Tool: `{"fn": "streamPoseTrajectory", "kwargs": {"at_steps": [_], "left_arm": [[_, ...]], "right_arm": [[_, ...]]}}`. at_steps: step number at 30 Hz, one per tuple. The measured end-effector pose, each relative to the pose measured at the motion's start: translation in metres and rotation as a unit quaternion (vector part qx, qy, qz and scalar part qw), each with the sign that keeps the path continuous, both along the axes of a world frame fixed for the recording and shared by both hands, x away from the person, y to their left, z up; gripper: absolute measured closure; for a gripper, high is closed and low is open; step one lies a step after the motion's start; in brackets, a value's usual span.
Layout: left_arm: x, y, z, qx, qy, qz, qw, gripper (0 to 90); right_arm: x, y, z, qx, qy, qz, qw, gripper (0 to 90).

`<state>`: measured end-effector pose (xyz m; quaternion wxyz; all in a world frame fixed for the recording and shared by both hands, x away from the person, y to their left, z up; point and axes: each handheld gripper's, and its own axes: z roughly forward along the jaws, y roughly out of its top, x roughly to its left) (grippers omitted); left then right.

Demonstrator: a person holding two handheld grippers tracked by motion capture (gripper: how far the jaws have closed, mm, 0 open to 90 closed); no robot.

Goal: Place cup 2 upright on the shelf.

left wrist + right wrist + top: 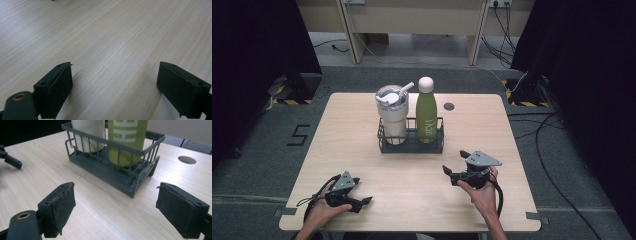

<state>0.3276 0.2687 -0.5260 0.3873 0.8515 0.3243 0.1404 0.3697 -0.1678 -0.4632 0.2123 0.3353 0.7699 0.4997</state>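
Here the wire rack [411,142] sits mid-table [362,165], long axis running left-right in the high view. In it, upright: a white tumbler [391,114] w/ straw at the rack's left end, a green bottle [426,116] w/ pale cap at its right end, side by side, bottle's lettering running up its length.

Right gripper [454,168] is near the rack's front right, pointing toward it; jaws apart, nothing betw. them, rack's corner ahead in the right gripper view [115,167].

Left gripper [363,201] is well apart from the rack, front left, low over bare wood; jaws wide, holding nothing.
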Motion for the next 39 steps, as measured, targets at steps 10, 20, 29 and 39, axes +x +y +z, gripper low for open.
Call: {"fn": "streamPoseTrajectory", "kwargs": {"at_steps": [10, 20, 29, 39], "left_arm": [[0.0, 0.0, 0.0, 0.0, 0.0, 0.0, 1.0, 12.6], [0.0, 0.0, 0.0, 0.0, 0.0, 0.0, 1.0, 12.8], [0.0, 0.0, 0.0, 0.0, 0.0, 0.001, 1.0, 13.0], [0.0, 0.0, 0.0, 0.0, -0.001, 0.001, 1.0, 13.2]], "right_arm": [[-0.01, -0.01, -0.017, -0.003, 0.024, -0.006, 0.9997, 15.1], [-0.016, -0.009, -0.02, -0.013, 0.026, -0.001, 0.9996, 15.3], [-0.021, -0.011, -0.028, -0.016, 0.04, -0.006, 0.999, 15.2], [-0.027, -0.012, -0.036, -0.024, 0.054, -0.015, 0.9981, 15.2]]}}
